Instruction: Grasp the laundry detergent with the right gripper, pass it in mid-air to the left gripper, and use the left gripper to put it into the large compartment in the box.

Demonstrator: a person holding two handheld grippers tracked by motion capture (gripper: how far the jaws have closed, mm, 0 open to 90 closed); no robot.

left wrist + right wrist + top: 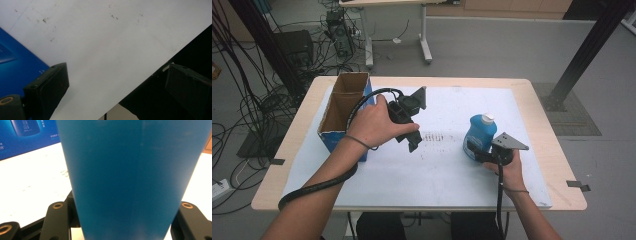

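A blue bottle (pixel 480 134) with a white cap stands upright at the right of the white mat (pixel 447 170). My right gripper (pixel 475 151) is shut on its lower body from the near side. In the right gripper view the bottle (pixel 130 175) sits between both jaws of that gripper (pixel 122 222). My left gripper (pixel 410 141) hovers over the mat's middle left and points down, just right of the box. Its jaws stand wide apart in the left gripper view (pixel 115 87), with bare mat between them.
An open cardboard box (pixel 343 107) with blue sides stands at the table's left; its blue wall (pixel 17 67) lies close to my left gripper. Faint dark scuffs (pixel 434 136) mark the mat's middle. Cables and desk legs lie on the floor behind the table.
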